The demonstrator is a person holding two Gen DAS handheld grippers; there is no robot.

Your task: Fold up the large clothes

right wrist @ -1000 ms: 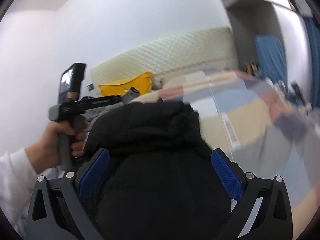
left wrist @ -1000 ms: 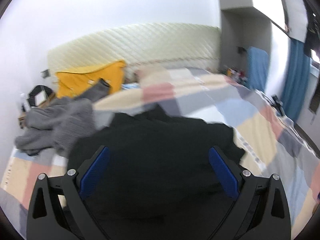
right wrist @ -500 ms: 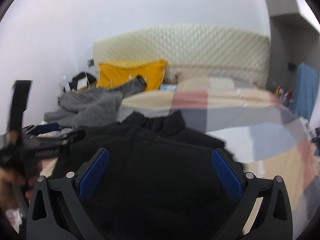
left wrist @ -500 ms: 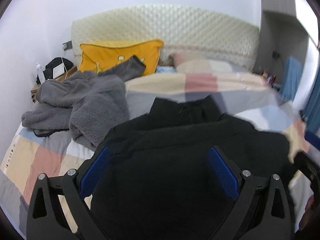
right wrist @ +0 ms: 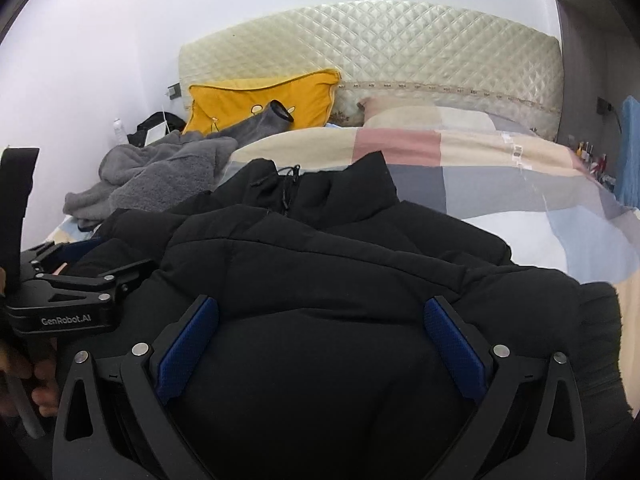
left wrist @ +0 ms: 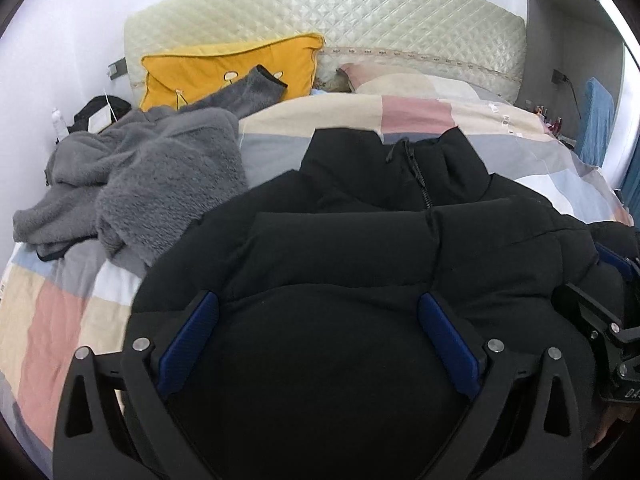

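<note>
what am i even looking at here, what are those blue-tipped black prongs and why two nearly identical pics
There is no robot here. A person holds a two-finger gripper in each hand, and each gripper carries a wide-angle camera looking along its fingers, so you get two similar views side by side. The black prongs with blue pads are those fingers: the left gripper in one picture, the right gripper in the other. Both are open and hold nothing; whether they touch the cloth is unclear. Below them a black puffer jacket lies on a bed with a patchwork quilt. A grey fleece is heaped to the left, and a yellow pillow leans on the headboard.
</note>
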